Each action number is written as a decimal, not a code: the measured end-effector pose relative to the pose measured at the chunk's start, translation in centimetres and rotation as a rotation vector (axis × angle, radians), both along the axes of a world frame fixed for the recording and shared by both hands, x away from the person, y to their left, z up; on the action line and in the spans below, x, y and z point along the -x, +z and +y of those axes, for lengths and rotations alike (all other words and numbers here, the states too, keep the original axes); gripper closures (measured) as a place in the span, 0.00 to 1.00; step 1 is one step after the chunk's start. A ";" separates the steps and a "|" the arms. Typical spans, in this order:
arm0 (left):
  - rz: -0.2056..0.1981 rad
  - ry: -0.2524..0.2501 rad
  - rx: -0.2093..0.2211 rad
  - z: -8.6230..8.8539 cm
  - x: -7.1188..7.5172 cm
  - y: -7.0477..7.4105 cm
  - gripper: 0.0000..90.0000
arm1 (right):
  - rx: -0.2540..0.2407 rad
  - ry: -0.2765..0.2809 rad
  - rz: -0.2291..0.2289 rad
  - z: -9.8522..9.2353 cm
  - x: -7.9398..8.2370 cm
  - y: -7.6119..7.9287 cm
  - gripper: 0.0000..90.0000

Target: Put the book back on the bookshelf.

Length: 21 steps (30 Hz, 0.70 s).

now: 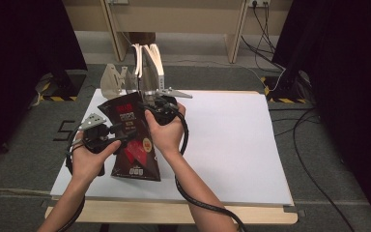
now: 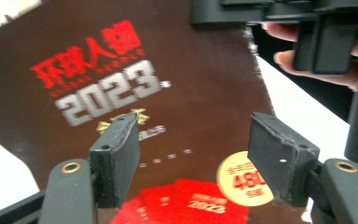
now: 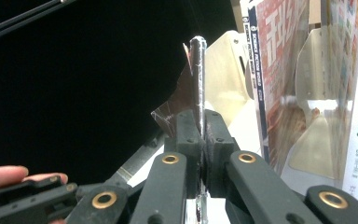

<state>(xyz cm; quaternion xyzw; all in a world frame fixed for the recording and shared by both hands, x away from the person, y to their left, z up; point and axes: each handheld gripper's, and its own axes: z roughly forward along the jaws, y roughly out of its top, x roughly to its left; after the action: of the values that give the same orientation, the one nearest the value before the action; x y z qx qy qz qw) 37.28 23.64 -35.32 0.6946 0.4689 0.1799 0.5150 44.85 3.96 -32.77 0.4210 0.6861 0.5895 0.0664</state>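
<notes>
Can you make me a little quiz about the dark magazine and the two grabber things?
1. True or false: the right gripper is clamped on the edge of the dark magazine.
2. How do the jaws of the left gripper stand? A) spread apart, with the cover in front of them B) squeezed tight on the cover C) closed on a book
3. What stands in the white bookend rack behind the magazine, at the far side of the white table mat?

Key:
1. True. Its pads press together on the thin edge.
2. A.
3. Upright books.
</notes>
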 end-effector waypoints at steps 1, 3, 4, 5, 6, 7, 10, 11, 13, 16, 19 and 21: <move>0.010 -0.008 0.011 -0.2 -0.1 0.0 0.37 | 0.004 -0.001 -0.001 0.1 0.0 0.0 0.97; 0.010 -0.006 0.010 -0.7 -0.4 0.0 0.36 | 0.008 -0.003 0.000 0.2 -0.1 -0.1 0.97; 0.004 -0.004 0.006 -1.0 -0.5 0.0 0.36 | 0.008 -0.003 0.001 0.3 -0.2 -0.1 0.97; 0.002 -0.005 0.010 -1.2 -0.6 0.0 0.36 | 0.012 -0.006 -0.001 0.3 -0.2 -0.1 0.97; 0.002 -0.008 0.013 -1.5 -0.6 0.0 0.35 | 0.013 -0.005 -0.001 0.3 -0.3 -0.1 0.97; 0.003 -0.012 0.008 -1.7 -0.7 0.0 0.35 | 0.013 -0.005 0.001 0.4 -0.3 -0.1 0.97; 0.029 -0.024 0.017 -2.3 -1.0 -0.3 0.35 | 0.016 -0.005 0.003 0.4 -0.4 -0.1 0.97; 0.031 -0.025 0.020 -2.4 -1.1 -0.4 0.34 | 0.018 -0.005 0.000 0.5 -0.5 -0.1 0.97; 0.037 -0.029 0.027 -2.7 -1.2 -0.5 0.34 | 0.020 -0.008 0.000 0.5 -0.5 -0.1 0.97; 0.042 -0.033 0.028 -3.1 -1.3 -0.7 0.33 | 0.025 -0.009 -0.001 0.5 -0.5 -0.2 0.97; 0.043 -0.027 0.004 -3.5 -1.5 -0.9 0.32 | 0.027 -0.009 0.001 0.6 -0.4 -0.2 0.97; 0.040 -0.023 -0.002 -3.8 -1.6 -0.9 0.32 | 0.030 -0.008 -0.002 0.6 -0.4 -0.1 0.97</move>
<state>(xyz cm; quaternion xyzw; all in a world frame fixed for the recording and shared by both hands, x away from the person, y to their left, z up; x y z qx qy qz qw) 38.92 19.86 -36.27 0.7040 0.4709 0.1604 0.5069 45.24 4.60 -32.89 0.4222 0.6930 0.5794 0.0758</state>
